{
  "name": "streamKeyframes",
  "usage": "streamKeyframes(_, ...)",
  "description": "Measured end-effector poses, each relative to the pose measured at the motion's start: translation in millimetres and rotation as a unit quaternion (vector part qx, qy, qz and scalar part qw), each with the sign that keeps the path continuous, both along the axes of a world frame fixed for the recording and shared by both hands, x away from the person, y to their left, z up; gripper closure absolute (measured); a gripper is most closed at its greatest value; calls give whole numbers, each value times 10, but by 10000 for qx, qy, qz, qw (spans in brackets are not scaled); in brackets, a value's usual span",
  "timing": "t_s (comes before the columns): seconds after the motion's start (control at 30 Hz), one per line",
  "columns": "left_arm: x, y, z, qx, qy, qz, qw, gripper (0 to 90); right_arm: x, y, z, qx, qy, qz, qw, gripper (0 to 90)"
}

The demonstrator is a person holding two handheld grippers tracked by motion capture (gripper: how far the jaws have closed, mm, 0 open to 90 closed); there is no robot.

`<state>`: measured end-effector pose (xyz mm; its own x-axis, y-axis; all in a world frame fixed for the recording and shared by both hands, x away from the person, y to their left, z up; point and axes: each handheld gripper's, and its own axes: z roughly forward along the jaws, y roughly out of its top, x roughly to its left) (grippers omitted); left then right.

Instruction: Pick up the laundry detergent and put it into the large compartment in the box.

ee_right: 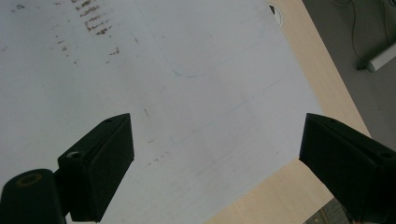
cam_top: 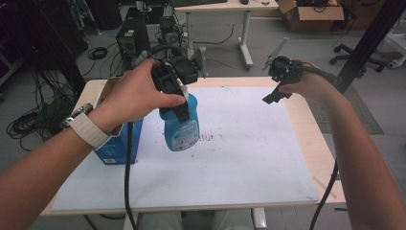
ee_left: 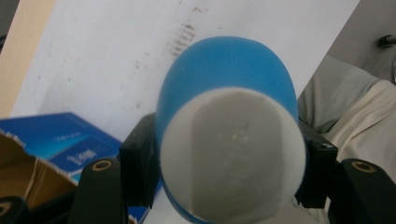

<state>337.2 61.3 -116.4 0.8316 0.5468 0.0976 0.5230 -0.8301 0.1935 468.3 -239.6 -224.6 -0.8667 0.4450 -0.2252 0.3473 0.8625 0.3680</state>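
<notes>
Blue plastic bottle [cam_top: 181,125] hangs above the white sheet [cam_top: 239,153] on the bench, beside the blue carton [cam_top: 117,143], pinched near its top by the left gripper [cam_top: 173,91]. Its smooth, rounded sides could slip between the fingers and drop. The right gripper [cam_top: 277,81] hovers with fingers spread, holding nothing.

Black tools [cam_top: 179,103], brass screws, black cables; white watch strap [cam_top: 88,129].

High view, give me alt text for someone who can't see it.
The left gripper clamps a blue bottle above a white sheet on a table, beside an open blue box. The right gripper hovers open over the sheet's far right.
</notes>
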Motion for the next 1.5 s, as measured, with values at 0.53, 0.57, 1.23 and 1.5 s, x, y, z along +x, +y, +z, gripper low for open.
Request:
streamKeyframes(0.53, 191, 418, 540, -10, -70, 1591, 9872, 378, 6, 26, 20, 37, -41, 75, 10000, 99)
streamKeyframes(0.57, 211, 458, 574, -48, -48, 1752, 9845, 378, 6, 35, 24, 50, -52, 91, 9999, 98)
streamKeyframes(1.23, 526, 1210, 719, -95, 177, 3562, 9342, 377, -14, 36, 34, 45, -134, 143, 9998, 97)
streamKeyframes(1.5, 654, 1489, 628, 24, 141, 4225, 9062, 378, 6, 13, 27, 35, -143, 127, 9998, 96)
